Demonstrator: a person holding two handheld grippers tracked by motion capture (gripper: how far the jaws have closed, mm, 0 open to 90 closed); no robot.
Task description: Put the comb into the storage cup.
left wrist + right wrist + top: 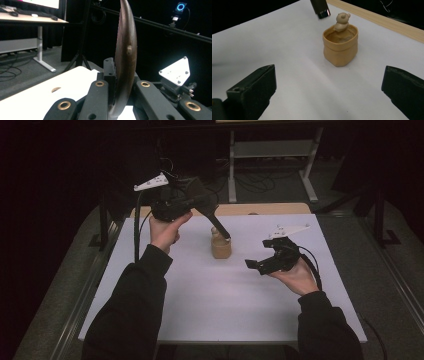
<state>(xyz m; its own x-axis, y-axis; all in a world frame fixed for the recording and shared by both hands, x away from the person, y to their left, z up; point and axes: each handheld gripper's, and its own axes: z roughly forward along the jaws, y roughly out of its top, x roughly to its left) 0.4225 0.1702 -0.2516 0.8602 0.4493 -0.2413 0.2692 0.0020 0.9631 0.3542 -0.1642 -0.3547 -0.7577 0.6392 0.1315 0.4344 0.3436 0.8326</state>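
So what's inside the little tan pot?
A small bear sits at the back rim of the pot, poking above it. The inside looks hollow; its bottom is hidden by the wall.

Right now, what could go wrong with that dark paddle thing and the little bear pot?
The left gripper clamps a dark flat tool by its broad end only; the long handle's tip hangs close above the tan pot, so a small dip might knock it over. The bear perches at the rim and could be bumped. The right gripper stands open, apart from the pot, so nothing steadies it.
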